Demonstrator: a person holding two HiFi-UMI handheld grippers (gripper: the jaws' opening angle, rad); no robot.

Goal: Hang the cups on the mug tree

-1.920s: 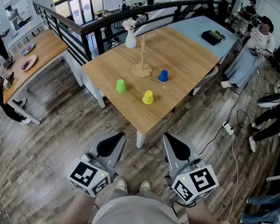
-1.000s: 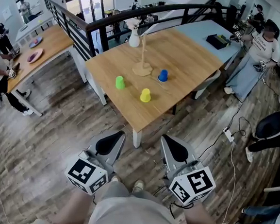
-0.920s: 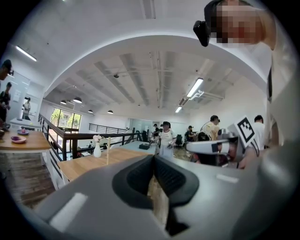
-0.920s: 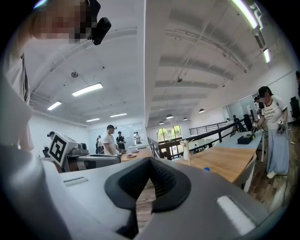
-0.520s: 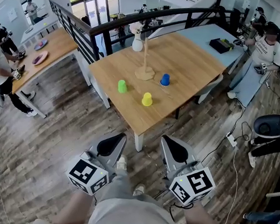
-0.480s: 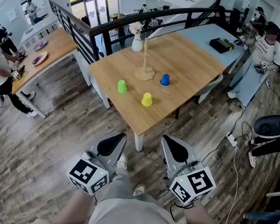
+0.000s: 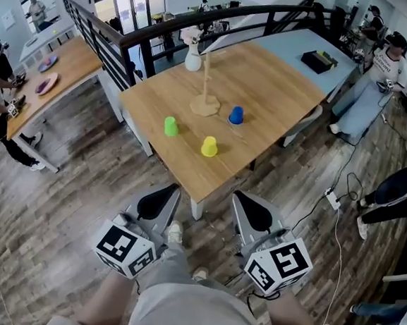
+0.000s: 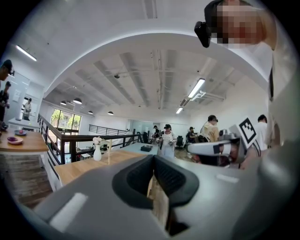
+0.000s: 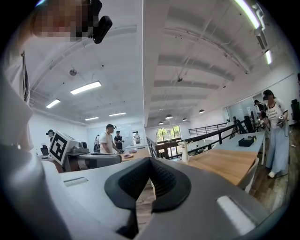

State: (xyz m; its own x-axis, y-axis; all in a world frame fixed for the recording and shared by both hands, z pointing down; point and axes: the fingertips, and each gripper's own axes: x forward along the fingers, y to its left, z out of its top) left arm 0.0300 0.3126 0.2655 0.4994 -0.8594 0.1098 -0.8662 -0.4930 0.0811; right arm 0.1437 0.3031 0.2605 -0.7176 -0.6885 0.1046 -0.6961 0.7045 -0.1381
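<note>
On a wooden table (image 7: 267, 86) ahead stand a wooden mug tree (image 7: 205, 95), a blue cup (image 7: 236, 115), a green cup (image 7: 170, 126) and a yellow cup (image 7: 209, 147), all three upside down on the tabletop. My left gripper (image 7: 159, 200) and right gripper (image 7: 251, 210) are held low over the floor, short of the table's near corner. Both are shut with nothing between the jaws. In the left gripper view the mug tree (image 8: 109, 151) shows far off.
A white vase (image 7: 193, 58) stands behind the mug tree. A black railing (image 7: 107, 47) runs behind the table, with a second wooden table (image 7: 51, 81) at left. People stand at left and at far right. A cable and power strip (image 7: 331, 199) lie on the floor at right.
The view has shifted as I walk: the table now sits slightly closer and further left. Both grippers stay shut and empty in front of me.
</note>
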